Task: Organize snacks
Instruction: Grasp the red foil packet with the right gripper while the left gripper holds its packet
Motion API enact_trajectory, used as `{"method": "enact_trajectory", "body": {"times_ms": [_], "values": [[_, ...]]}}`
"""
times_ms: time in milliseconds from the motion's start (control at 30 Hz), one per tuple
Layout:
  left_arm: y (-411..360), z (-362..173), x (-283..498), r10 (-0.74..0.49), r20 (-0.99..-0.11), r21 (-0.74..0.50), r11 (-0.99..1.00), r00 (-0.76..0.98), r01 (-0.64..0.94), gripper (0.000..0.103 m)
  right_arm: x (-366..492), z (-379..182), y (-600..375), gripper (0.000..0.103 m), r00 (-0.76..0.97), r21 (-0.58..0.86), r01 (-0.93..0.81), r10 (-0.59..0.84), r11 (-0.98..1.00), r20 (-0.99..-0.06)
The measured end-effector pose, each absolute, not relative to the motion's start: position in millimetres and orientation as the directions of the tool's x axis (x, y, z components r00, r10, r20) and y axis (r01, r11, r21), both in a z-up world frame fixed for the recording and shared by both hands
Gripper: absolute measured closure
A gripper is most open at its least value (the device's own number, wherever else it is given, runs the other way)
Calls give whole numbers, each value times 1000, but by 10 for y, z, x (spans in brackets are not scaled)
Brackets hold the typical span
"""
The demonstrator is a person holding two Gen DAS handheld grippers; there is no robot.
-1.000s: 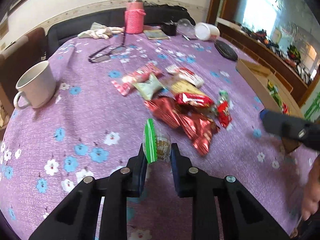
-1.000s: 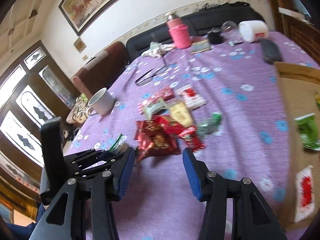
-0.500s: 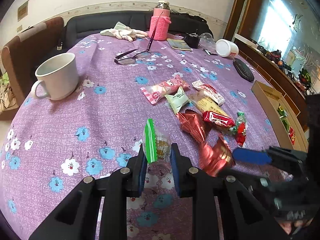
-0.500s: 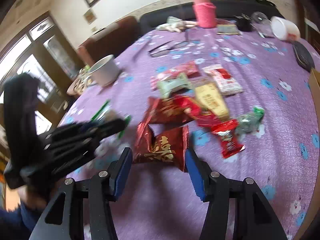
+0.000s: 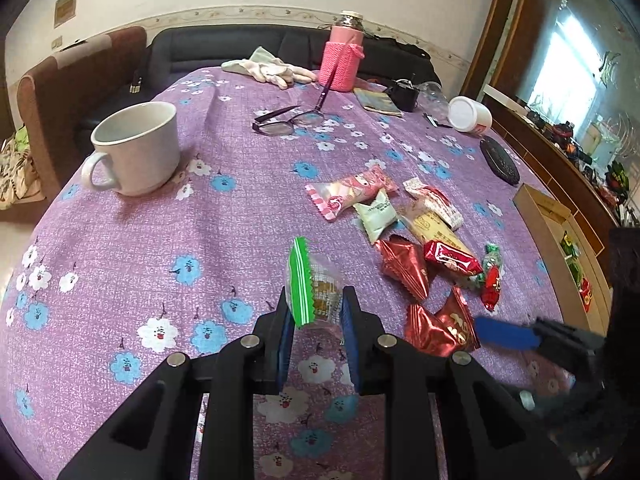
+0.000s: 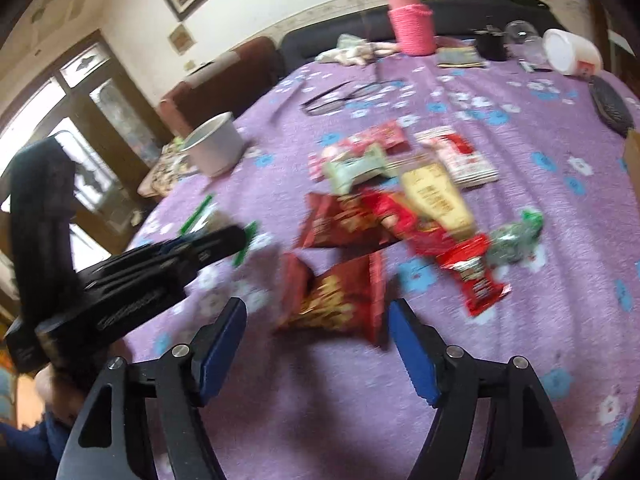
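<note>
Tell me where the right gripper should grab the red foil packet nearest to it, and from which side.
Probably across the puffed middle of the red foil packet, coming down from the near edge. It lies flat on the tablecloth, crimped ends left and right. The right gripper, jaws opening, already straddles it without touching.

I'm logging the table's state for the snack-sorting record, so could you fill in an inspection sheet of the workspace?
Surface: purple flowered tablecloth, wrinkled.
Job's things: loose snack packets mid-table; red foil packet nearest; cardboard box at the edge, some snacks inside.
Clutter: white mug, glasses, pink knitted bottle, gloves, tipped white cup.
Grippers: left hand-held gripper shut on a green-edged clear packet; right hand-held gripper opening, red foil packet between its jaws, untouched.
Cables: nothing seen.
Surroundings: dark sofa, brown armchair.
</note>
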State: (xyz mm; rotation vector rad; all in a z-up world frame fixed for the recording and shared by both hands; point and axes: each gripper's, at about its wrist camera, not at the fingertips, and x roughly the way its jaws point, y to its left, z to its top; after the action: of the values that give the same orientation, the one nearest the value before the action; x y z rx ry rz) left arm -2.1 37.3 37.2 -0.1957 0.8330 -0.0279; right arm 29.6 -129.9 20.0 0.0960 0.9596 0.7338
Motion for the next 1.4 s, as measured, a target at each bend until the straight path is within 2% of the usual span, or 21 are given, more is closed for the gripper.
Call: {"method": "enact_trajectory", "body": {"times_ms": [200,367,467,600,633,667,700,1033,1067,1267,1400], "values": [[407,392,-30,-103,-728,-195,979,677,-61,81,28,341,-1291,25,143,479,-674,735,562,-662],[421,393,-30,-104,-728,-201,977,678,-66,81,129,467,-1336,25,349,279,-655,609,702,-712],[440,372,-18,-108,-734,-209,975,671,-71,81,171,418,-1256,25,368,261,-651,597,713,-713],[437,365,-11,-110,-736,-210,975,668,-70,81,198,235,-1053,25,411,165,-653,529,739,-742],[435,362,-8,-112,-737,-210,975,666,-69,81,200,193,-1032,29,415,160,-651,524,742,-744],[431,357,-6,-114,-738,-211,975,665,-67,81,195,168,-1027,50,424,153,-647,519,747,-743],[427,353,-4,-116,-739,-211,975,663,-65,81,197,147,-1027,58,420,150,-646,513,748,-749],[326,362,-16,-159,-729,-220,975,666,-8,81,207,303,-1362,59,514,207,-569,541,796,-666],[308,367,-21,-158,-726,-215,977,669,-2,81,204,305,-1376,62,511,213,-569,544,795,-666],[289,324,12,-152,-740,-205,979,655,-4,81,189,236,-1324,62,469,206,-576,526,791,-709],[275,316,14,-155,-742,-202,979,652,3,81,209,192,-1314,51,450,207,-575,518,791,-728]]}}
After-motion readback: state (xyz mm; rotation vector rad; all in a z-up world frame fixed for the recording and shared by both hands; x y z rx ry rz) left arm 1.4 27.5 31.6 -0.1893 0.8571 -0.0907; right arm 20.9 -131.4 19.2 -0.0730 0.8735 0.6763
